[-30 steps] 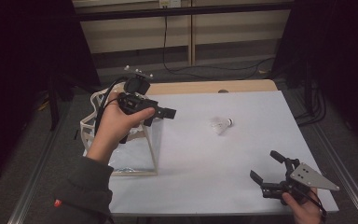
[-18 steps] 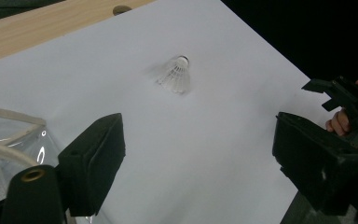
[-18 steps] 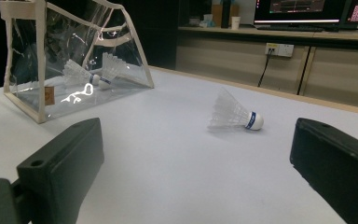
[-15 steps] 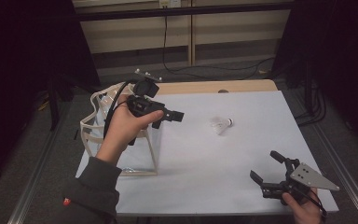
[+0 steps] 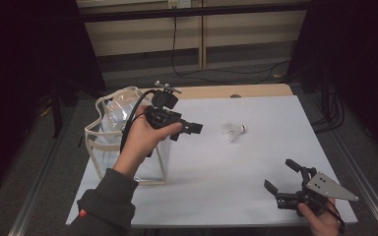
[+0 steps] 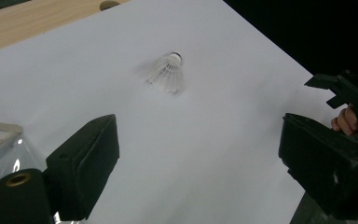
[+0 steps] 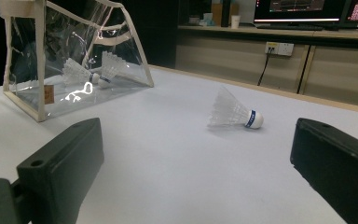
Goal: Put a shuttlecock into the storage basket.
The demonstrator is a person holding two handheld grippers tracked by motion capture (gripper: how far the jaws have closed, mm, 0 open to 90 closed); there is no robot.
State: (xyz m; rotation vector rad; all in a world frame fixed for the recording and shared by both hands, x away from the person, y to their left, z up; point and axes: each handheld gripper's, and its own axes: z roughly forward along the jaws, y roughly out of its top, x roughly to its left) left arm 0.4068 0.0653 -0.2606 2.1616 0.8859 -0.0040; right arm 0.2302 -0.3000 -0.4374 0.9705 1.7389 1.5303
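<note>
The shuttlecock [image 5: 233, 131] lies on its side on the white table [image 5: 256, 162], near the middle and a little toward the far edge. In the high view its long axis runs roughly left to right: the cork nose points to the right, the feather skirt opens toward my left gripper [image 5: 189, 129]. In my right gripper view the same shuttlecock [image 7: 233, 113] shows a blue band around the white cork.

I count three shuttlecocks in all — one loose on the table and two more [image 7: 89, 71] inside the clear bag [image 5: 113, 128], lying close together with their corks almost meeting. The bag, see-through with cream edging, stands at the left edge of the table, just under and behind my left hand [image 5: 140, 142].

My left gripper hangs in the air beside the bag, aimed at the loose shuttlecock [image 6: 167, 72]; its jaws have just been opening, they now stand wide apart and nothing is between them. My right gripper [image 5: 281, 178] sits low at the near right corner of the table, well apart from the shuttlecock, jaws spread wide and holding nothing.

Nothing lies on the white surface between my left gripper and the loose shuttlecock. Beyond the table there is a strip of bare wood [image 5: 236, 91], a cable [image 5: 187, 69] hanging down a panelled wall, and — in my right gripper view — monitors [image 7: 307, 7] on a long counter.
</note>
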